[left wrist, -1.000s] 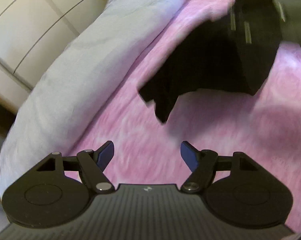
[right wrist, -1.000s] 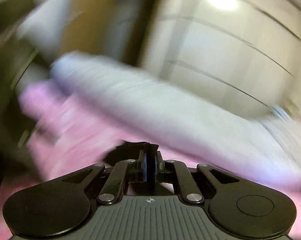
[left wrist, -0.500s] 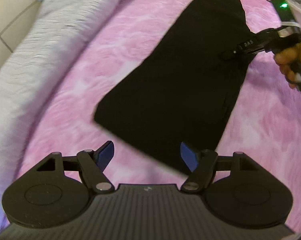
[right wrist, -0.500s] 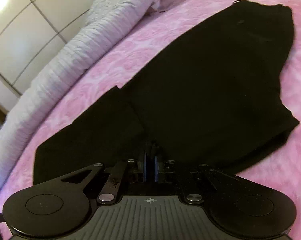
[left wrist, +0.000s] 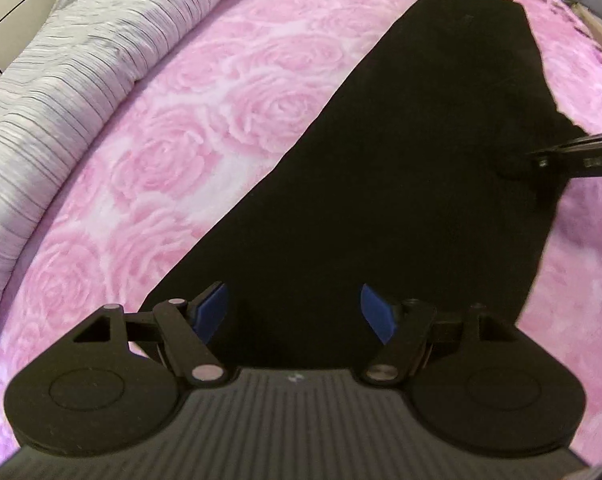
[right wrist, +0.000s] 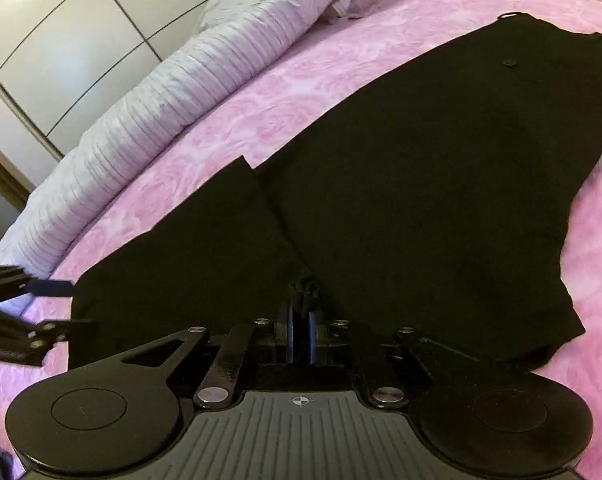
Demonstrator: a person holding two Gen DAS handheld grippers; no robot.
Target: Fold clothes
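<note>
Your right gripper (right wrist: pixel 300 334) is pinching the black trousers (right wrist: pixel 421 184) flat on the bed (right wrist: pixel 301 80); your left gripper (left wrist: pixel 293 310), fingers apart, is hovering to grab the hem.

— What's the garment?
— Black trousers (right wrist: pixel 421 184), laid flat on the pink rose-patterned bedspread (right wrist: pixel 301 92), one layer overlapping another along a diagonal edge.
— Which end is far?
— The waistband, with a small button (right wrist: pixel 510 62) near it.
</note>
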